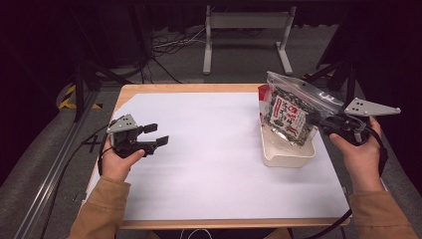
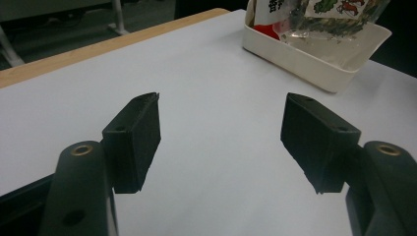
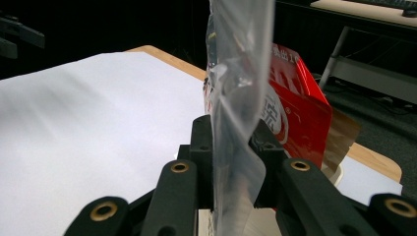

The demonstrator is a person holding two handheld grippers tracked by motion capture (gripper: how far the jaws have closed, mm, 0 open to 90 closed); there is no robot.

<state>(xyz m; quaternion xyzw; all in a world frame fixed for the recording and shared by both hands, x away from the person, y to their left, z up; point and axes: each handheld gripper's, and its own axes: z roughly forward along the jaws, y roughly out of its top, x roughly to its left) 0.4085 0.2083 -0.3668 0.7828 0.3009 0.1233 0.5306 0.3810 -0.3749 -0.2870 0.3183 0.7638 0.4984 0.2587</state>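
Note:
My right gripper is shut on the edge of a clear zip bag of snacks, which hangs tilted with its lower end in a white tray. In the right gripper view the clear bag is pinched between the pads of that gripper, and a red packet stands just behind it. My left gripper rests at the left of the table, open and empty. Its jaws stand wide apart over the white sheet, pointing toward the tray.
A white sheet covers most of the wooden table. A red packet stands at the tray's far end. Beyond the table's far edge are a white frame stand and cables on the floor.

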